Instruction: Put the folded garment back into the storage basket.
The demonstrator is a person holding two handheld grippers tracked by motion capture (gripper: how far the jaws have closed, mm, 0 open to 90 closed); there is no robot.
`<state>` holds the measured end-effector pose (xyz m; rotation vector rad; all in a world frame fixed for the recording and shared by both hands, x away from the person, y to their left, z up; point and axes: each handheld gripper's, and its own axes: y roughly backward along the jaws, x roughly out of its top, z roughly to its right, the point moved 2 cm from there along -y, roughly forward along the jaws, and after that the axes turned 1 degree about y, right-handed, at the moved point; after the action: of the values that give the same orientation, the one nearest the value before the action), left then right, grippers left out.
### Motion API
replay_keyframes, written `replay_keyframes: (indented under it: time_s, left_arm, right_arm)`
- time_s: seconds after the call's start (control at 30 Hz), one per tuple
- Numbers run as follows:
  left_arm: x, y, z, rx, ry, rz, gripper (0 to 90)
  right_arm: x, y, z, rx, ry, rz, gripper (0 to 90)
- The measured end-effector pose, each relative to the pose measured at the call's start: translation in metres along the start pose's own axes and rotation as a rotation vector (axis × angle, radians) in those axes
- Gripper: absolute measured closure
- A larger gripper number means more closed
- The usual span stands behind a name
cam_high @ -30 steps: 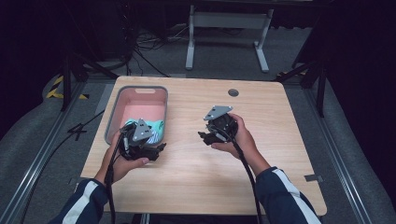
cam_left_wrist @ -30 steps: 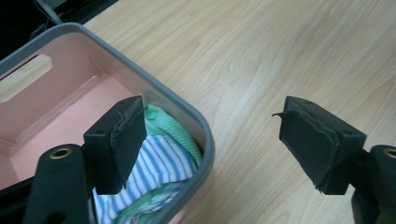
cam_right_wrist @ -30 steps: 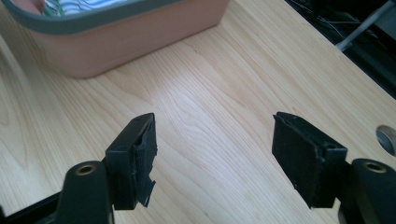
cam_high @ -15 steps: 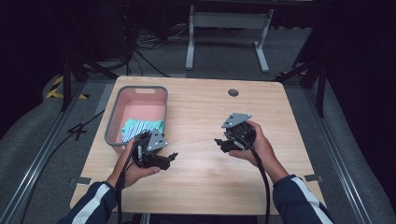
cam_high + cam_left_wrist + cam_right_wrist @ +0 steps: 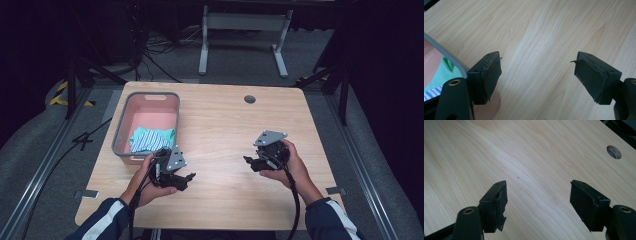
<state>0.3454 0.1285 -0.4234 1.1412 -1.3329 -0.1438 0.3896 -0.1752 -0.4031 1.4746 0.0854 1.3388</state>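
Two grippers, both empty. Left gripper (image 5: 186,176) sits low over the worktop (image 5: 225,130), just off the near right corner of the basket (image 5: 120,131); in the left gripper view its jaws stand spread with bare wood between the pads (image 5: 492,75). Right gripper (image 5: 250,162) is well apart on the right half of the worktop, jaws also spread, nothing between them in the right gripper view, with the cable hole (image 5: 614,152) up ahead.

The cloth (image 5: 152,139), teal with a striped part, lies bunched inside the basket at its near end, against the wall closest to the left gripper.

Risks as I read them:
- If the cloth is the target, the left gripper has to go over the basket rim (image 5: 446,53). It sits low and close, so a straight sideways move likely clips the rim and shoves or tips the basket, which looks light.
- Cloth is crumpled, so a shallow pinch probably catches one fold and the rest drags or drops back.
- Pad liners look frayed and peeling at the edges in both gripper views; loose flaps could snag the knit or weaken the grip.
- The cable trailing from the left gripper runs near the worktop edge and could catch on a fast lift.
- Right gripper is too far off to steady the basket if it slides.
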Motion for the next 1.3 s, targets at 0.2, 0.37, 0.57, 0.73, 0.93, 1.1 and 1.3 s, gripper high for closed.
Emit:
replay_keyframes:
  time_s: [0.2,0.37,0.57,0.73,0.93,1.1,1.3]
  left_arm:
    - [-0.004,-0.006,0.004,-0.014,-0.011,0.001,22.2]
    - [-0.008,-0.012,0.007,-0.028,-0.027,-0.018,22.2]
    - [-0.016,-0.022,0.013,-0.053,-0.029,-0.041,22.2]
    - [-0.024,-0.028,0.018,-0.082,-0.022,-0.050,22.1]
    - [-0.032,-0.032,0.019,-0.120,-0.015,-0.056,21.4]
    - [-0.039,-0.036,0.020,-0.153,-0.009,-0.061,20.8]
    - [-0.048,-0.042,0.023,-0.202,0.001,-0.054,19.3]
  right_arm:
    - [-0.019,0.000,0.002,0.000,-0.001,-0.015,30.7]
    - [-0.039,-0.001,0.003,-0.009,-0.022,-0.044,30.9]
    - [-0.062,0.001,0.001,-0.011,-0.033,-0.049,30.9]
    - [-0.081,0.005,0.002,-0.024,-0.037,-0.043,30.9]
    - [-0.101,0.011,0.001,-0.032,-0.052,-0.039,30.7]
    - [-0.123,0.012,0.003,-0.039,-0.079,-0.048,30.4]
    - [-0.150,0.016,0.008,-0.019,-0.162,-0.009,29.0]
